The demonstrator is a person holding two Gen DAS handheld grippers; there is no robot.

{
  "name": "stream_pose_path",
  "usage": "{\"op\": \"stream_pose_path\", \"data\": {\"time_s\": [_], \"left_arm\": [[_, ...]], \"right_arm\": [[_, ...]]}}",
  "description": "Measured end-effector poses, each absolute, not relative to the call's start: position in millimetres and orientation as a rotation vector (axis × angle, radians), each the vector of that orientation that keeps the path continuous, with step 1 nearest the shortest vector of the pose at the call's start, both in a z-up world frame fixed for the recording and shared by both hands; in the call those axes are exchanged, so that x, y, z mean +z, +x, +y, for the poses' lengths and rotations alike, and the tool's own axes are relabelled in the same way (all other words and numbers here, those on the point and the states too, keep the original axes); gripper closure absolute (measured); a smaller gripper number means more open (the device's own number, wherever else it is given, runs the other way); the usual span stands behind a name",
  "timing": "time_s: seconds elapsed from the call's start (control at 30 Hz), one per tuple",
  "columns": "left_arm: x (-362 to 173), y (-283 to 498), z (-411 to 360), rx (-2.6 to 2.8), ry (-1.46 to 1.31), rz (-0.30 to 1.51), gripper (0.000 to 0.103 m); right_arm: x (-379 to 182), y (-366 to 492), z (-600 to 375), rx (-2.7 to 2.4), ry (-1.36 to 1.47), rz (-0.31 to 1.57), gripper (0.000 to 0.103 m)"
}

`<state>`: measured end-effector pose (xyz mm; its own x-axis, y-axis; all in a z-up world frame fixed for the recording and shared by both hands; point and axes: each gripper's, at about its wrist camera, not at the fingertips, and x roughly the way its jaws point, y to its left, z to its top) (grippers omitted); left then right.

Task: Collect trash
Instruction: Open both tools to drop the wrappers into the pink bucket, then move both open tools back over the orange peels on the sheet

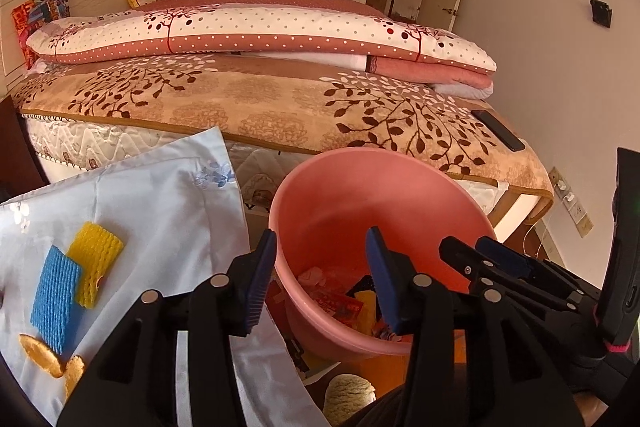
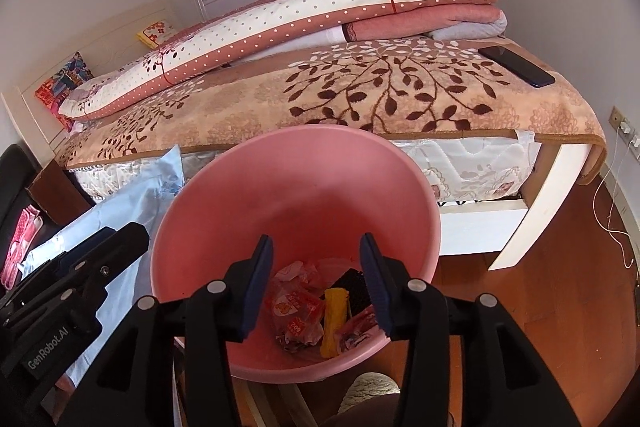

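A pink plastic bucket (image 1: 320, 195) (image 2: 280, 187) stands on the floor by the bed, holding red wrappers (image 2: 298, 307), a yellow piece (image 2: 334, 315) and a black piece (image 2: 356, 287). My left gripper (image 1: 322, 279) hangs open over the bucket's left rim, nothing between its fingers. My right gripper (image 2: 316, 287) is open above the bucket's mouth, also holding nothing; it shows at the right of the left wrist view (image 1: 472, 251). On a pale blue cloth (image 1: 160, 211) to the left lie a yellow foam net (image 1: 96, 259), a blue foam net (image 1: 56, 299) and orange peel-like scraps (image 1: 40, 349).
A bed with a leaf-patterned blanket (image 1: 280, 107) and folded quilts (image 1: 260, 27) fills the space behind the bucket. A black phone (image 1: 498, 129) (image 2: 518, 67) lies at the blanket's right corner. Wooden floor (image 2: 560, 267) with a charger cable (image 2: 608, 219) is to the right.
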<state>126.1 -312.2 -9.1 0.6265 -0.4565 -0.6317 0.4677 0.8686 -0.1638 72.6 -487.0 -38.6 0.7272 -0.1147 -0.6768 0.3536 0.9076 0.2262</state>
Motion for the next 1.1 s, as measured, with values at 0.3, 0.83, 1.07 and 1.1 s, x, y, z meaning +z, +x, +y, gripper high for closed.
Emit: {"op": "stream_pose_path", "data": {"time_s": [0.3,0.83,1.07,1.1], "left_arm": [[3.4,114.0,-291.9,-0.510,0.006,0.692,0.056],[12.5,84.5,-217.9,-0.379,0.022,0.649,0.056],[12.7,80.4,-158.0,-0.269,-0.008,0.637,0.056],[11.6,80.8,-148.6,-0.251,-0.014,0.642,0.056]], "right_arm": [[-24.3,63.0,-470.1,-0.248,0.333,0.693,0.058],[-0.6,36.6,-404.2,-0.127,0.305,0.633,0.058],[0.2,36.7,-359.7,-0.034,0.262,0.638,0.058],[-0.5,37.2,-352.3,-0.018,0.255,0.642,0.058]]}}
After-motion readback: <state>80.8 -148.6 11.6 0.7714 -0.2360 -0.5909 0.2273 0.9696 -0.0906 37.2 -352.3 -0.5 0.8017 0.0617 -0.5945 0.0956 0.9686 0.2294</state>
